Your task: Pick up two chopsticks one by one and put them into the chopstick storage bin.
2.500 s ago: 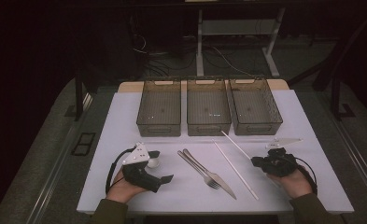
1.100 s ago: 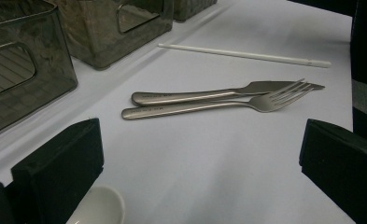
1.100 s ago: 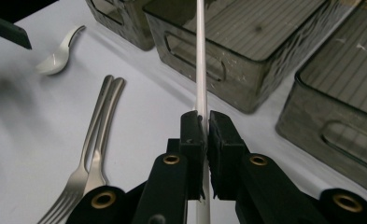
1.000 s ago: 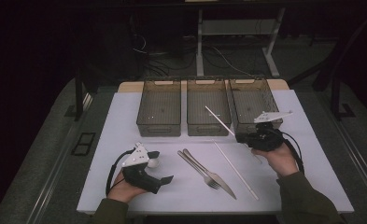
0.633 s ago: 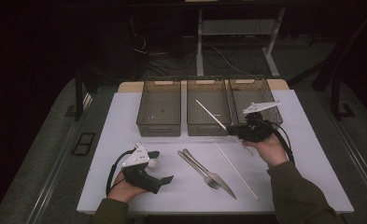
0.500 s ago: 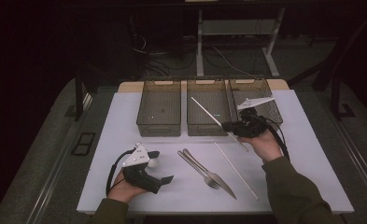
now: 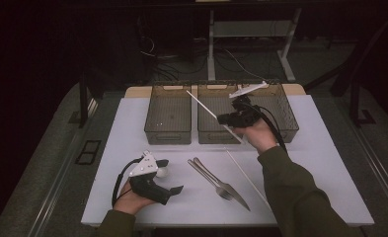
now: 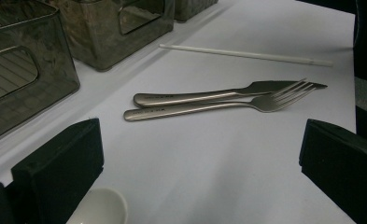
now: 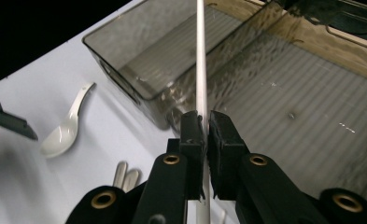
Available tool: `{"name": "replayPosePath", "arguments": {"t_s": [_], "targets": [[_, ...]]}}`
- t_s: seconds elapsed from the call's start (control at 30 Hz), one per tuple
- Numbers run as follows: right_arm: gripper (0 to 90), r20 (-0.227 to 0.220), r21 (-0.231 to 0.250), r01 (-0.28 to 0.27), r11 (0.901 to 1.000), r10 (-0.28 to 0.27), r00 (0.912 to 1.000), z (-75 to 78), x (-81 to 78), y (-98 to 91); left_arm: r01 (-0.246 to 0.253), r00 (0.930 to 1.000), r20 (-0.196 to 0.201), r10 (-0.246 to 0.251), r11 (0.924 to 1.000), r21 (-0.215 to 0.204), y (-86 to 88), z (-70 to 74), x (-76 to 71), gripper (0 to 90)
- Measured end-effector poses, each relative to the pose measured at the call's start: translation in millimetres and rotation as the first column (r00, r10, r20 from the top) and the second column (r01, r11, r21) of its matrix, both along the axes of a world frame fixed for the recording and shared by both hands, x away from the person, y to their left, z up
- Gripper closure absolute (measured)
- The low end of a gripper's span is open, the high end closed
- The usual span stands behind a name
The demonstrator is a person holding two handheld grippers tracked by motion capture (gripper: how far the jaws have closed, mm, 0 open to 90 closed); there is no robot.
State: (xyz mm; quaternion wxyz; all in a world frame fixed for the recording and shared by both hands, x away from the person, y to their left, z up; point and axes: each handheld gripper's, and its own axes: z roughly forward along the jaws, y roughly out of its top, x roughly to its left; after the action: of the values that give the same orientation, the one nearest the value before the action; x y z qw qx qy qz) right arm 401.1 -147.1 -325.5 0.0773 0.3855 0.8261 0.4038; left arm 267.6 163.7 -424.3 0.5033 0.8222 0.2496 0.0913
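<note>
The right gripper (image 7: pixel 227 118) is clamping 1 chopstick (image 7: pixel 204 105), its long axis slanting far-left over the middle bin (image 7: pixel 209 136).

Your olive-green sleeves, your left gripper (image 7: pixel 168 176) black with a grey three-cornered plate and looping black cable, your right gripper (image 9: pixel 203 126) black with brass-coloured rivets
</note>
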Motion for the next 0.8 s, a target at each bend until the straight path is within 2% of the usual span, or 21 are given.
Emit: {"name": "replayPosePath", "arguments": {"t_s": [0.23, 0.3, 0.5, 0.53, 0.57, 0.6, 0.63, 0.8], "targets": [[84.8, -0.012, 0.000, 0.000, 1.0000, 0.000, 0.9999, 3.2, 17.9, 22.2, 0.004, 1.0000, 0.001, -0.004, 1.0000, 0.002, -0.3, 0.4, -0.3, 0.0], [84.8, -0.018, -0.006, 0.002, 1.0000, -0.002, 0.9998, 3.7, 25.5, 33.8, 0.006, 1.0000, 0.000, -0.006, 1.0000, -0.003, -0.4, 0.2, -0.3, 0.0], [84.8, -0.035, -0.013, 0.004, 0.9999, -0.004, 0.9994, 3.2, 38.3, 55.0, 0.015, 0.9999, 0.006, -0.015, 0.9998, 0.011, -1.1, 0.8, -0.5, 0.0], [84.9, -0.041, -0.020, 0.005, 0.9998, -0.006, 0.9992, 3.7, 43.4, 63.9, 0.014, 0.9999, 0.004, -0.014, 0.9999, 0.009, -1.2, 0.9, -0.8, 0.0], [84.9, -0.041, -0.020, 0.005, 0.9998, -0.006, 0.9992, 3.7, 43.4, 63.9, 0.013, 0.9999, 0.003, -0.013, 0.9999, 0.004, -1.5, 0.9, -0.9, 0.0], [84.8, -0.047, -0.031, 0.007, 0.9995, -0.008, 0.9989, 3.4, 48.8, 72.7, 0.014, 0.9999, 0.004, -0.014, 0.9999, -0.001, -1.7, 0.8, -0.9, 0.0], [84.8, -0.047, -0.031, 0.007, 0.9995, -0.008, 0.9989, 3.4, 48.8, 72.7, 0.014, 0.9999, 0.004, -0.014, 0.9999, -0.001, -1.7, 0.8, -0.9, 0.0], [84.8, -0.061, -0.052, 0.021, 0.9984, -0.024, 0.9978, -0.2, 66.5, 96.0, 0.021, 0.9998, 0.005, -0.021, 0.9998, 0.000, -1.6, 1.3, -0.4, 0.0]]}}
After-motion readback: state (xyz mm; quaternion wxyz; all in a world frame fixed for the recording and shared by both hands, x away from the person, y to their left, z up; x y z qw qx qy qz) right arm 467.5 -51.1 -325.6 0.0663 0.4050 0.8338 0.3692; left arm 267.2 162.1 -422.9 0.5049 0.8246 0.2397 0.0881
